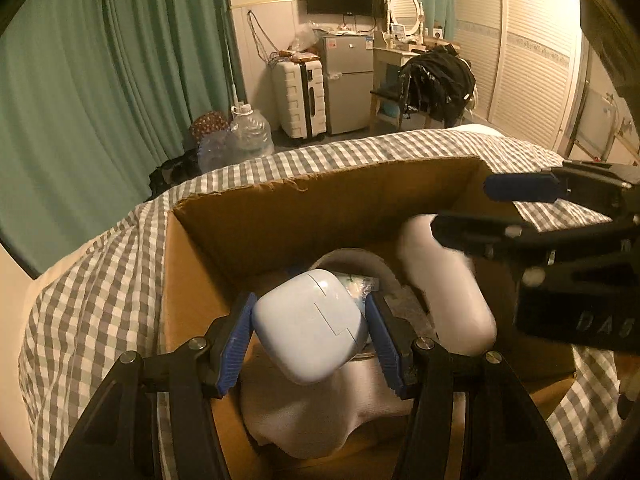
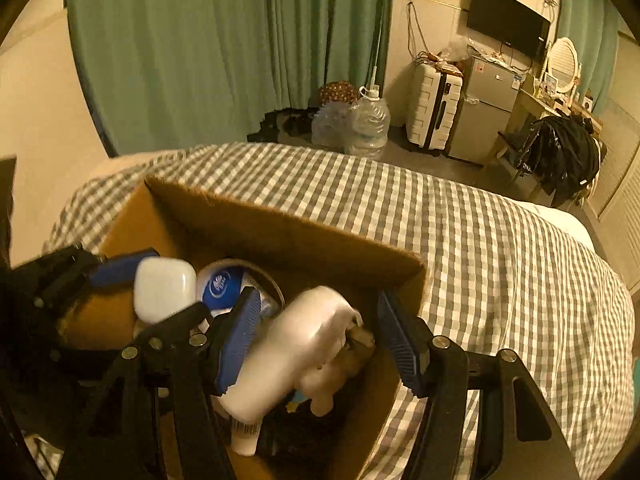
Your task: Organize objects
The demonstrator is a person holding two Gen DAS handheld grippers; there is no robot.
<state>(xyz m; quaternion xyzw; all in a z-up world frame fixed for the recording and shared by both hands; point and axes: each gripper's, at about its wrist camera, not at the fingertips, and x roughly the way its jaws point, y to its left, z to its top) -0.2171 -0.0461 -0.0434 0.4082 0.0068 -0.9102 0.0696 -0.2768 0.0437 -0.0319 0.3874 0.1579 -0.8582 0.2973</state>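
Two things are held over the open cardboard box (image 1: 280, 216) on the checked bed (image 2: 500, 240). The left gripper (image 1: 310, 340) has its fingers closed on a pale blue rounded case (image 1: 310, 328), just above the box's contents. The right gripper (image 2: 316, 340) has its fingers set against a white bottle (image 2: 288, 344), tilted and partly inside the box. Already in the box lie a blue-labelled round tub (image 2: 222, 286) and some white cloth (image 1: 304, 412). Judging by this, the sorting is well along; what remains is to let go of both items inside the box.
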